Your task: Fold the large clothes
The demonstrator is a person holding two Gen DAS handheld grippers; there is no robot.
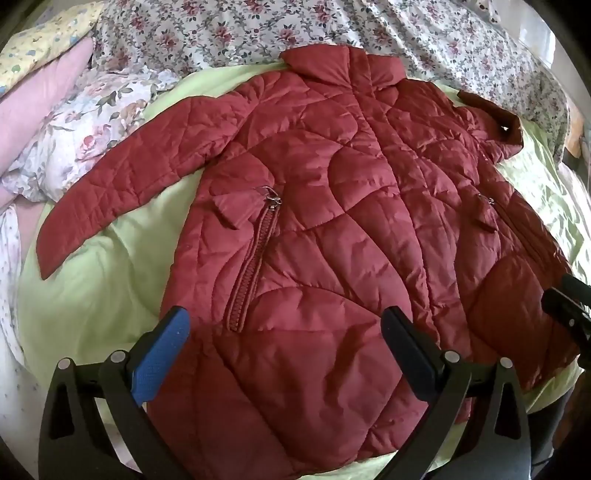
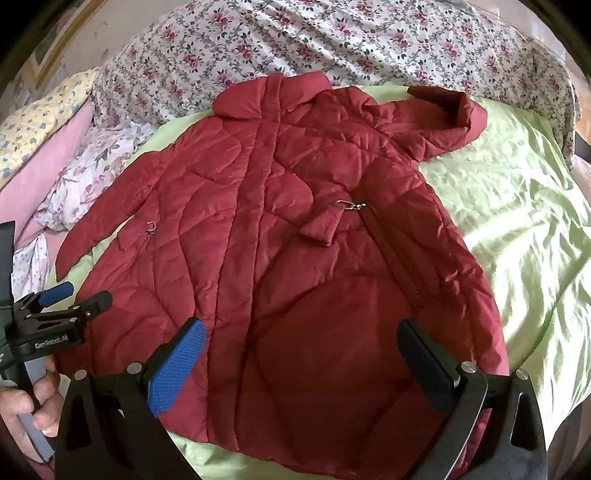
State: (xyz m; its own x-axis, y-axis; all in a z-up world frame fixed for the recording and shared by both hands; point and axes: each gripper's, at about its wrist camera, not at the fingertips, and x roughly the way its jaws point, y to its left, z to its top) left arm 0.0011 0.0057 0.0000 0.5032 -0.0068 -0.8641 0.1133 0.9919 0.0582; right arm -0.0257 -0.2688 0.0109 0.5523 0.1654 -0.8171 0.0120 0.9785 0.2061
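Observation:
A dark red quilted jacket (image 1: 332, 206) (image 2: 295, 229) lies front up on a light green sheet (image 1: 103, 280) (image 2: 517, 221), collar (image 1: 343, 62) at the far end. One sleeve (image 1: 110, 192) stretches out to the left. The other sleeve (image 2: 443, 114) is bent up beside the collar. My left gripper (image 1: 284, 350) hovers open over the hem's left part, nothing between its fingers. My right gripper (image 2: 301, 365) is open above the hem's right part, also empty. In the right wrist view the left gripper (image 2: 83, 293) shows at the left edge, held by a hand (image 2: 29, 402).
A floral duvet (image 1: 258, 26) (image 2: 332, 40) is bunched along the far side of the bed. A pink pillow (image 1: 44, 96) and a yellow patterned one (image 2: 40, 118) lie at the far left. Bare green sheet extends to the right of the jacket.

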